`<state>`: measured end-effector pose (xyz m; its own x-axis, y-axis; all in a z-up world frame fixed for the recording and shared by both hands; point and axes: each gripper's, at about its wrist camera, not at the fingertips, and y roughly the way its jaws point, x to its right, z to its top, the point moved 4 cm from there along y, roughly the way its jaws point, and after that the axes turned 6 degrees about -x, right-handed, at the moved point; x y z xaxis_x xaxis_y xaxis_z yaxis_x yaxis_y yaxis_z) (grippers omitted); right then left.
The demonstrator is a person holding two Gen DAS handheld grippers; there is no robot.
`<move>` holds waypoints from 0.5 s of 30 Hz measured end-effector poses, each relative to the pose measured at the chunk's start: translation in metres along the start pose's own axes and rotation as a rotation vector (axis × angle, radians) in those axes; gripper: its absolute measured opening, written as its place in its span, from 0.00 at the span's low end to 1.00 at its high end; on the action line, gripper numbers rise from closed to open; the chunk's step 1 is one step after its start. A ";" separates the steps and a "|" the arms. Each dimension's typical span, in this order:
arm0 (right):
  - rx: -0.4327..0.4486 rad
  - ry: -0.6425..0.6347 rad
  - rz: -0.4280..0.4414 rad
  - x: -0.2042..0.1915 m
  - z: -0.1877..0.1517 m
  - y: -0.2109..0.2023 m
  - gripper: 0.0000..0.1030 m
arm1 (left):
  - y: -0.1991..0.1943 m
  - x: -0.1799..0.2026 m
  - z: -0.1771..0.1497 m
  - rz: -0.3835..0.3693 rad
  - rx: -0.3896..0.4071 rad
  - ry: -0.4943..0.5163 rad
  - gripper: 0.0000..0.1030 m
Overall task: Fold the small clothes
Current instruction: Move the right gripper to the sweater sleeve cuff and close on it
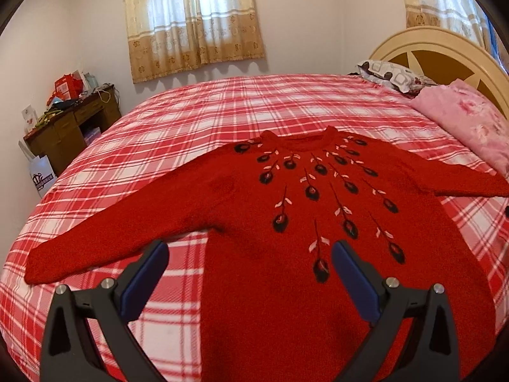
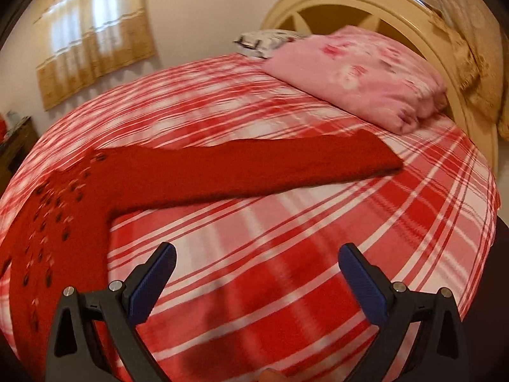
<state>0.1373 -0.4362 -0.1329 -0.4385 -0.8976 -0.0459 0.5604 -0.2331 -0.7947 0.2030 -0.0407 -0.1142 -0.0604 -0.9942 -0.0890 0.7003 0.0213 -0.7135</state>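
A red knitted sweater (image 1: 286, 222) with dark flower embroidery lies flat, front up, on the red-and-white plaid bedspread (image 1: 191, 111), both sleeves spread out. My left gripper (image 1: 249, 251) is open and empty, held above the sweater's lower left body. In the right wrist view the sweater's body (image 2: 63, 216) is at the left and its right sleeve (image 2: 270, 168) stretches toward the pillows. My right gripper (image 2: 257, 254) is open and empty above the bare bedspread (image 2: 286, 238), below that sleeve.
A folded pink floral blanket (image 2: 359, 73) and a patterned pillow (image 1: 391, 74) lie against the cream headboard (image 1: 445, 51). A cluttered wooden desk (image 1: 70, 124) stands left of the bed. Curtained windows (image 1: 194, 22) are on the far wall.
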 end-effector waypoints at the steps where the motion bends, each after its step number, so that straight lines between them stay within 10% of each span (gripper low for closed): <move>1: -0.009 0.024 -0.003 0.012 0.007 0.005 0.99 | 0.005 0.002 0.001 -0.002 -0.008 0.003 1.00; 9: -0.032 0.225 -0.087 0.101 0.059 0.032 0.97 | 0.039 0.005 0.012 0.055 -0.024 0.041 1.00; 15: -0.073 0.267 -0.154 0.147 0.093 0.060 0.74 | 0.058 -0.009 0.024 0.088 -0.049 0.004 1.00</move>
<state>0.1719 -0.6171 -0.1312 -0.6886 -0.7216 -0.0716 0.4254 -0.3220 -0.8458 0.2618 -0.0332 -0.1381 -0.0031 -0.9879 -0.1553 0.6671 0.1137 -0.7363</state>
